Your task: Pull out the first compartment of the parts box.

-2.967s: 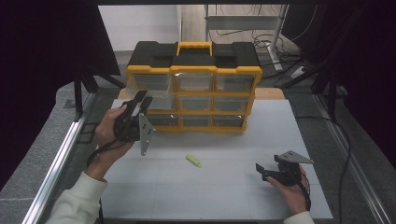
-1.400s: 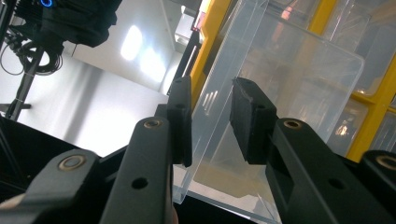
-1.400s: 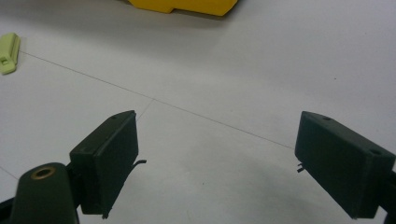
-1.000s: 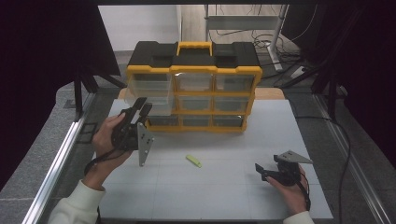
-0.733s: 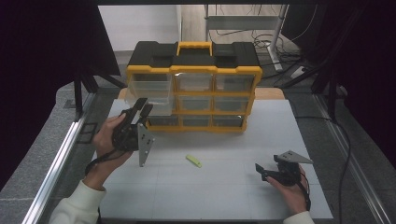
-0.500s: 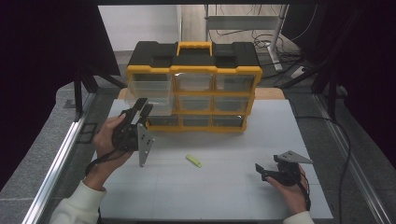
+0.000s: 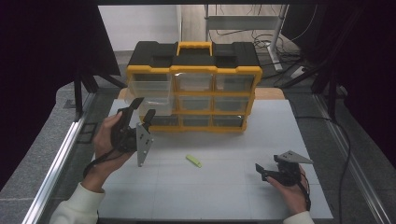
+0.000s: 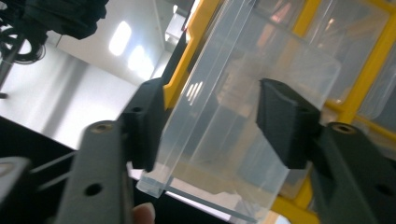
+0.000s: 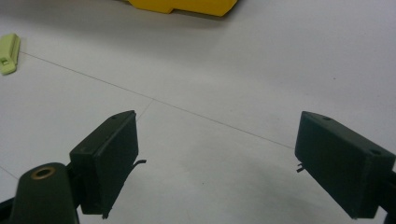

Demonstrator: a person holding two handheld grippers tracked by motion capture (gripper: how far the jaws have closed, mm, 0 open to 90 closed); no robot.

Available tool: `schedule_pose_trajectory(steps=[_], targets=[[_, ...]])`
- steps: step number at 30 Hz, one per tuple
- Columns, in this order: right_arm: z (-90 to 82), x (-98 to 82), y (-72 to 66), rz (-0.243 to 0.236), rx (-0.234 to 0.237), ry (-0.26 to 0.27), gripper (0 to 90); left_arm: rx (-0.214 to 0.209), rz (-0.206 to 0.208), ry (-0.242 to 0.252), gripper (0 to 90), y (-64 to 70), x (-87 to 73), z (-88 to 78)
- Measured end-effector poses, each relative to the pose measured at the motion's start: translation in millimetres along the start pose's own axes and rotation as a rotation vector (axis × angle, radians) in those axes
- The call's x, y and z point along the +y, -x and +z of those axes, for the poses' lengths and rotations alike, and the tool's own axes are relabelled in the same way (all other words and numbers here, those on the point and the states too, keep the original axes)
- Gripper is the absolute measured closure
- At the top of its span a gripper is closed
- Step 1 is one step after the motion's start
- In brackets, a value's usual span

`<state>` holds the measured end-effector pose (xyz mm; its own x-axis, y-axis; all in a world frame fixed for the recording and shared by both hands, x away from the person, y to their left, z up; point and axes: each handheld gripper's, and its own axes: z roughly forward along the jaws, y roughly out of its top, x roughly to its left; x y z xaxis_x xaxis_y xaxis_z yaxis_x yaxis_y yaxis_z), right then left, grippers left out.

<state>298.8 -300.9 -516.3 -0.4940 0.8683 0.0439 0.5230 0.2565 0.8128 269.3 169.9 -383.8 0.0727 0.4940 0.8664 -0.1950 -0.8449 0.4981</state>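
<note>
- Clear drawer (image 8: 243, 135) — pulled partway out of the left column of the yellow-and-black organizer (image 7: 194, 86), which stands at the back of the white worktop (image 7: 224, 196); in the high view it juts forward at the cabinet's left side (image 7: 150, 99).
- Left gripper (image 7: 140, 112) — held at the drawer's front end; its jaws have just been opening, and in the left gripper view (image 8: 210, 121) the drawer sits between them, one pad close against its side wall, the other standing clear, so the grip is released.
- Right gripper (image 7: 265, 171) — resting low over the worktop near the right front, jaws spread wide with only bare surface between them (image 9: 215, 158).
- Small pale-green piece (image 7: 193, 160) lies on the worktop between the two hands, well apart from both.
</note>
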Motion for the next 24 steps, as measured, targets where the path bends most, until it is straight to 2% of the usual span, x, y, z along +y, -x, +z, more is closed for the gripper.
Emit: schedule_pose_trajectory(steps=[2, 4, 9, 12, 18, 24], targets=[[0.0, 0.0, 0.1, 0.000, 0.000, 0.000, 13.5, -0.046, -0.039, 0.003, 34.5, -0.9, -0.2, -2.2], [0.5, 0.0, -0.1, -0.001, -0.001, -0.002, 13.5, -0.087, -0.051, -0.004, 27.6, -0.7, -0.1, -4.5], [0.7, 0.1, -0.4, 0.000, -0.001, -0.002, 13.5, -0.138, -0.087, 0.007, 18.0, 0.5, 0.6, -10.0], [0.6, 0.1, -0.2, -0.001, -0.001, -0.001, 13.5, -0.180, -0.118, 0.005, 14.7, 3.3, 0.6, -13.2], [0.7, 0.0, 0.0, 0.000, 0.000, -0.002, 13.5, -0.246, -0.139, -0.017, 11.5, 7.9, 0.8, -17.9], [0.8, 0.1, -0.1, 0.002, 0.001, -0.002, 13.5, -0.309, -0.191, -0.020, 10.0, 10.7, -0.9, -23.2]])
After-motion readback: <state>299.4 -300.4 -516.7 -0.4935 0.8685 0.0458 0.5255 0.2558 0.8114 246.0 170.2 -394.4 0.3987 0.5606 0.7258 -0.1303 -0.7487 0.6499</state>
